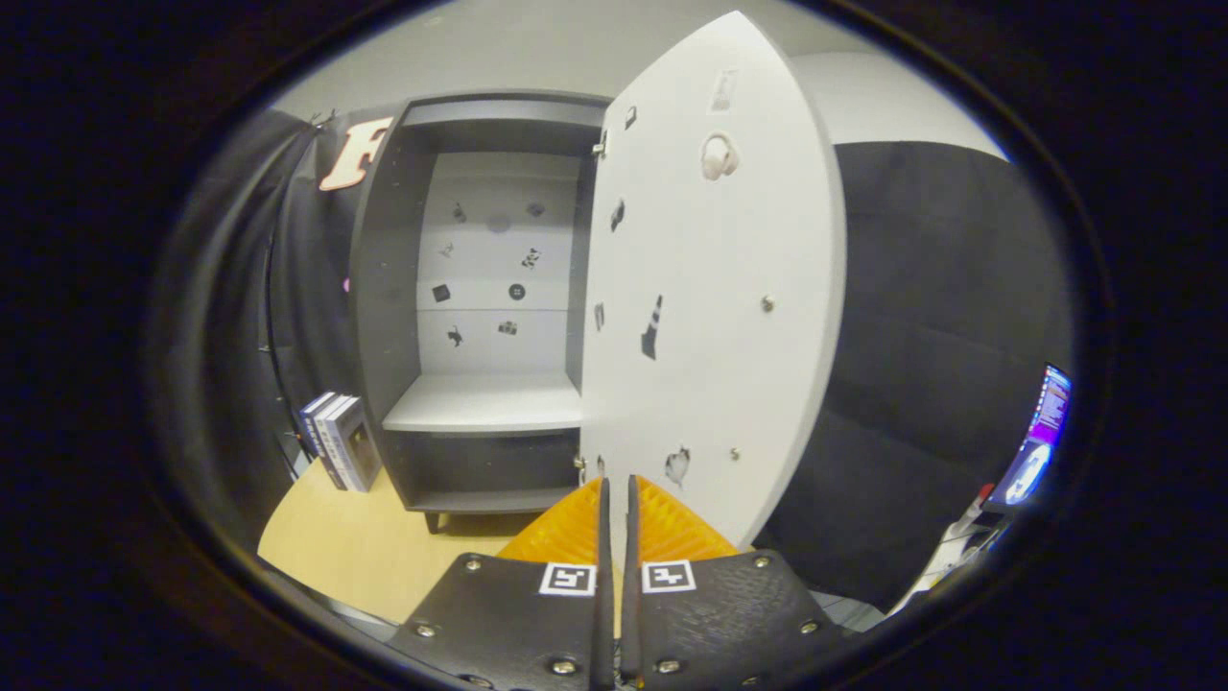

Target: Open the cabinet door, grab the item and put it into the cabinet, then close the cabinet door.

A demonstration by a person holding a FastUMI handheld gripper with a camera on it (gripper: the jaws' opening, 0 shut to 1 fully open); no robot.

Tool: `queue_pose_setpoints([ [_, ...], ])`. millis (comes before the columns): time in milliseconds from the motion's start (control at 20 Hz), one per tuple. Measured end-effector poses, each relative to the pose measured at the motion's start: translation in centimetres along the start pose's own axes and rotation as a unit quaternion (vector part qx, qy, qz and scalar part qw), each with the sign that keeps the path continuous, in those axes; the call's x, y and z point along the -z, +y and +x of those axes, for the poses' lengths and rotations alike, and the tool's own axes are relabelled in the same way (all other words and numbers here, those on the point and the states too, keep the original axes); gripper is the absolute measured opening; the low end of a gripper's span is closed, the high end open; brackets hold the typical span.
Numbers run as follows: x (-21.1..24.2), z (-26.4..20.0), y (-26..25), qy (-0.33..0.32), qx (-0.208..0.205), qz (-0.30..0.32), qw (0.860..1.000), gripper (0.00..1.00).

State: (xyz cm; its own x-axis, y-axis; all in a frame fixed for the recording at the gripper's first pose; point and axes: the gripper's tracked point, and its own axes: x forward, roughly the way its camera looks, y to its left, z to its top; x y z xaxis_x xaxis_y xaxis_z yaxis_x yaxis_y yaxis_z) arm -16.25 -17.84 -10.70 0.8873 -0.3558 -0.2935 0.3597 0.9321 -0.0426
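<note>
**Inspector:** Between the fingers first. What do you record?

**Onlooker:** The gripper (615, 518) has its jaws drawn almost together, only a thin slit between them. An orange ribbed item (662, 528) shows on both sides of the fingers, right at their tips. Whether both fingers actually press on it I cannot tell; it may lie just behind them.

**Inspector:** Beyond that?

**Onlooker:** Just ahead stands the cabinet door (715, 288), white, swung wide open, its inner face toward us with small stickers and screw heads on it. Left of the door, the grey cabinet (379, 288) is open, and its pale shelf (484, 403) carries nothing I can make out. Some books (338, 441) lean beside the cabinet on the wooden tabletop (355, 557).

**Inspector:** Progress, in your judgement?

**Onlooker:** Door opening: done. Grabbing the item: probably done or nearly so, going by its place at the fingertips. Placing it on the shelf: not yet done. Closing the door: not yet done.
</note>
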Motion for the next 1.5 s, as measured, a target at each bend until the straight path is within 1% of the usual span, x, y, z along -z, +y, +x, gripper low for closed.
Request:
queue_pose_setpoints([
  [300,3.2,3.4,4.4,0.04,-0.052,-0.03,0.997,0.04],
  [450,5.5,4.7,6.8,0.065,-0.084,-0.044,0.993,0.04],
  [550,6.7,5.5,7.8,0.081,-0.098,-0.051,0.991,0.06],
  [600,7.4,5.8,8.3,0.091,-0.106,-0.054,0.989,0.14],
  [650,8.1,6.2,8.8,0.099,-0.113,-0.055,0.987,0.17],
  [700,8.6,6.5,9.4,0.107,-0.121,-0.057,0.985,0.22],
  [800,10.1,7.0,10.3,0.125,-0.137,-0.061,0.981,0.27],
  [850,11.0,7.1,10.9,0.135,-0.146,-0.063,0.978,0.35],
  [900,11.8,7.3,11.3,0.146,-0.153,-0.066,0.975,0.52],
  [1100,16.4,8.6,13.1,0.196,-0.177,-0.093,0.96,0.79],
  [1350,23.6,9.9,14.9,0.26,-0.2,-0.112,0.938,0.79],
  [1500,27.9,10.6,15.3,0.295,-0.207,-0.12,0.925,0.79],
])
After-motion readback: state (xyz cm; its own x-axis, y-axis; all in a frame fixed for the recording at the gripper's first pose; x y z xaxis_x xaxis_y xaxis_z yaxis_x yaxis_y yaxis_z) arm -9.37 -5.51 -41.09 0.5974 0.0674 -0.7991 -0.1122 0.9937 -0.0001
